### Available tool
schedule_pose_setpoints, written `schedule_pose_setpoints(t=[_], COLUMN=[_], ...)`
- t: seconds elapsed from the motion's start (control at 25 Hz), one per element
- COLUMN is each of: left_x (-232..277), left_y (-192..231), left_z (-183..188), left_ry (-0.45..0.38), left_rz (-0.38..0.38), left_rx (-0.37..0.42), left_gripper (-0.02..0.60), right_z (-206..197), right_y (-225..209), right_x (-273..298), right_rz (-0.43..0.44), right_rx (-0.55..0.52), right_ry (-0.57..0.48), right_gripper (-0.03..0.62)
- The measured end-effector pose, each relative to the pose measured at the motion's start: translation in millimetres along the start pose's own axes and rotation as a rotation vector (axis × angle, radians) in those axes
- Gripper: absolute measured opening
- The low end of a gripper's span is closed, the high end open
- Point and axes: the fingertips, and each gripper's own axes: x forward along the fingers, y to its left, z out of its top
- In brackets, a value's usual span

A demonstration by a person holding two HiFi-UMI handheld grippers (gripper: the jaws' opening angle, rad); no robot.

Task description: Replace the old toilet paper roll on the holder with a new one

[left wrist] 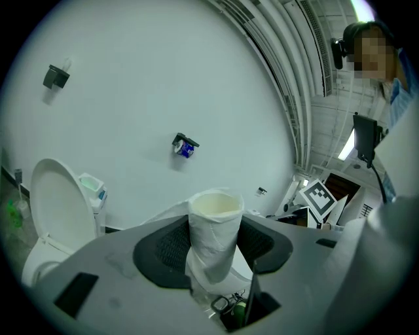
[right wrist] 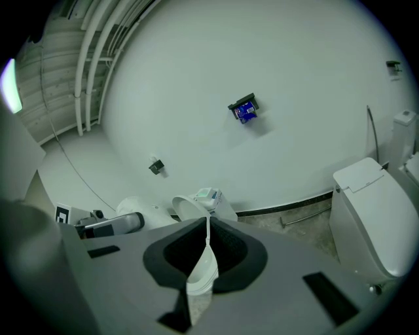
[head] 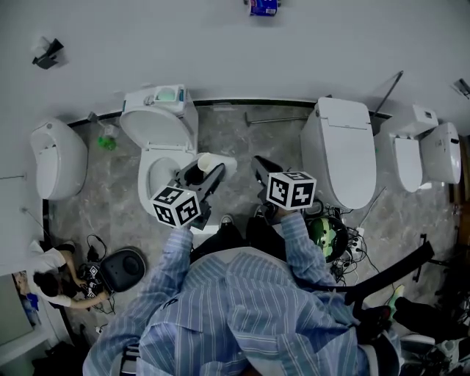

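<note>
My left gripper (head: 213,173) is shut on a thin white toilet paper roll (head: 208,161) with a pale core, held above the open toilet (head: 158,139). In the left gripper view the roll (left wrist: 216,206) stands upright between the black pads of that gripper (left wrist: 215,252), with a loose flap hanging at its base. My right gripper (head: 258,163) is shut and empty; in its own view the right gripper (right wrist: 207,226) has its jaws meeting in a thin line. A wall holder with a blue item (head: 263,7) (left wrist: 185,146) (right wrist: 244,108) hangs far ahead, well apart from both grippers.
A second dark wall holder (head: 48,53) sits at the upper left. A closed toilet (head: 345,147) stands to the right, with more fixtures (head: 422,150) beyond and one (head: 55,158) at the left. A person (head: 51,279) crouches at the lower left. A metal bar (head: 275,116) lies by the wall.
</note>
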Motion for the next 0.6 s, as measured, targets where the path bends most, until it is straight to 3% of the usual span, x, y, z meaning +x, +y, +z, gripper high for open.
schedule_pose_setpoints(t=[0.6], left_x=[7.0], left_y=[4.9], left_z=[-3.6], left_ry=[0.011], left_rz=[-0.03], left_rx=[-0.026], left_gripper=[0.203], right_z=[-3.5], right_y=[-5.9], right_x=[0.2], right_rz=[-0.035], right_rx=[0.011], right_ry=[0.008], right_gripper=[0.025])
